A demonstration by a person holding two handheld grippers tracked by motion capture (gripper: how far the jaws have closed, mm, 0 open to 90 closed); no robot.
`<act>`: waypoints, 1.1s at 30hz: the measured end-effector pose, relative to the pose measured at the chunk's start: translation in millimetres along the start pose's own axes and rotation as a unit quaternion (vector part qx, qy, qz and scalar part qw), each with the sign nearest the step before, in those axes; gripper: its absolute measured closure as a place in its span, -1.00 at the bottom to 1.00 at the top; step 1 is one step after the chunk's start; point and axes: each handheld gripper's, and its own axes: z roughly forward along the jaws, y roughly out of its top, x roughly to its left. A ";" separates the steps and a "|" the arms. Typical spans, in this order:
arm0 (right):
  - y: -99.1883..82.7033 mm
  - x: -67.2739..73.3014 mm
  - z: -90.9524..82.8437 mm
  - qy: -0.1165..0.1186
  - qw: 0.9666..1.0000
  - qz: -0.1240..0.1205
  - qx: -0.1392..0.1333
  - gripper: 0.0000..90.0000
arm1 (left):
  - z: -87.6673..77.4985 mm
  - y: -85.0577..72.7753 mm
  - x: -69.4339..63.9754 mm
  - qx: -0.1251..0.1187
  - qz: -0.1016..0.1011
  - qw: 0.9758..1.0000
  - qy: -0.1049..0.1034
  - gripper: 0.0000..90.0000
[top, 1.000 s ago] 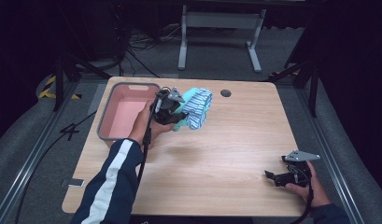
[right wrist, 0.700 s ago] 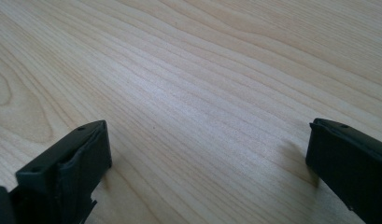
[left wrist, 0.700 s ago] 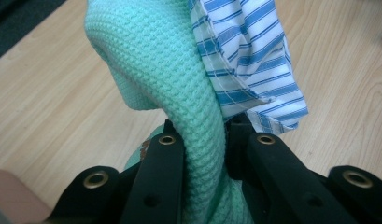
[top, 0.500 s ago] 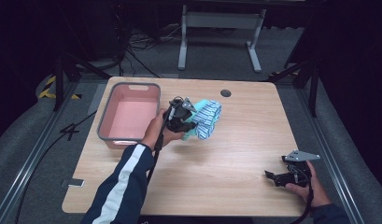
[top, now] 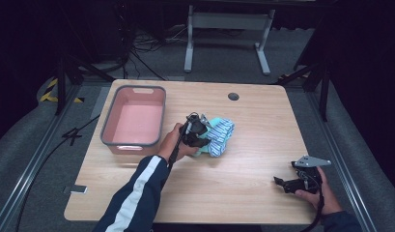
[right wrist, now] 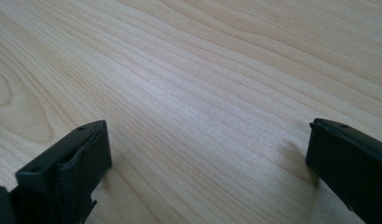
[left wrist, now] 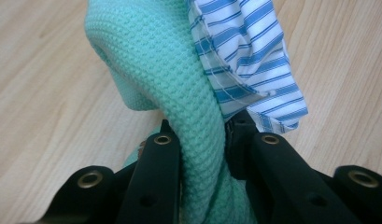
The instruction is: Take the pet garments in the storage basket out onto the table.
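My left hand-held gripper is clenched on a mint knitted cloth bundled with a blue-striped cloth, mid-worktop beside the pink bin. My right hand-held gripper rests released near the worktop's front right corner.

The left gripper is held in the person's left hand, whose forearm, in a dark sleeve with a white stripe, reaches up from below. Its jaws are clamped close together on a fold of cloth pinched between them. The right gripper sits low in the right hand, near the person. In the right gripper view its jaws stand wide apart, with bare surface between them and nothing held.
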 end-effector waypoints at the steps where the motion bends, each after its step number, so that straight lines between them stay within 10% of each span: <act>1: 0.1 0.2 0.0 0.000 1.000 0.002 -0.001 -0.99 | 3.0 -0.7 -1.3 0.002 -0.002 1.000 0.001 0.73; 9: 0.0 0.0 0.0 0.000 1.000 0.000 0.000 -0.99 | 14.2 -3.8 -4.0 0.014 -0.008 1.000 0.005 0.28; 20: 0.0 0.0 0.0 0.000 1.000 0.000 0.000 -0.99 | -12.1 -3.4 -12.2 -0.022 -0.003 1.000 0.019 -0.31; 33: 0.0 0.1 0.0 0.000 1.000 0.001 0.000 -0.99 | -39.9 -12.0 -20.0 -0.037 0.034 0.998 0.029 -0.49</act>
